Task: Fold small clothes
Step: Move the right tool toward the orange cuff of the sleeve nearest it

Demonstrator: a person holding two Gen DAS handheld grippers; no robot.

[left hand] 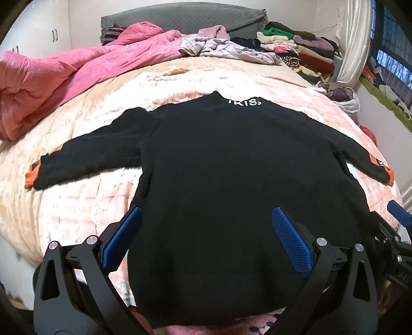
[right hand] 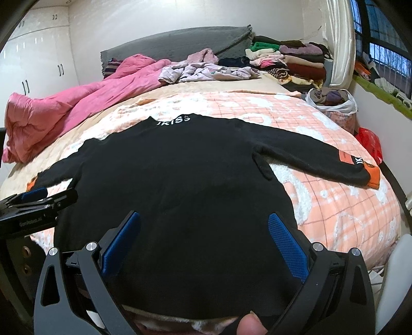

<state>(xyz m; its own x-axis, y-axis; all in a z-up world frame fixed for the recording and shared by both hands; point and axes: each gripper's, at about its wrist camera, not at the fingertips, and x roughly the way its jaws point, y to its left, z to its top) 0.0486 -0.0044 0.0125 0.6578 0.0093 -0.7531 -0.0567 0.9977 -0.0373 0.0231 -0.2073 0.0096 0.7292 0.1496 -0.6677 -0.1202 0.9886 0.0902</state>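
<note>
Surface: a bed covered by a peach and white checked quilt. A black sweater lies flat on it, back up, both sleeves spread outward, collar toward the headboard and hem at the near edge. White lettering runs across the collar. Orange cuffs show at the sleeve ends.

Room: grey headboard against a pale wall; white wardrobe doors at left; window with dark frame and a pale curtain at right. A crumpled pink duvet occupies the far left of the bed, loose lilac garments the far middle, and a stack of folded clothes the far right corner. A white bag of clothes and a red bag sit at the right edge.

Left gripper: fingers spread wide over the sweater's lower left part, nothing between them. Right gripper: fingers equally wide apart above the lower right part, holding nothing.

Hard to make out: the hem is cut off behind the gripper bodies in both views. Contact between the blue pads and the fabric cannot be determined. A fingertip intrudes at the bottom of the right view.
</note>
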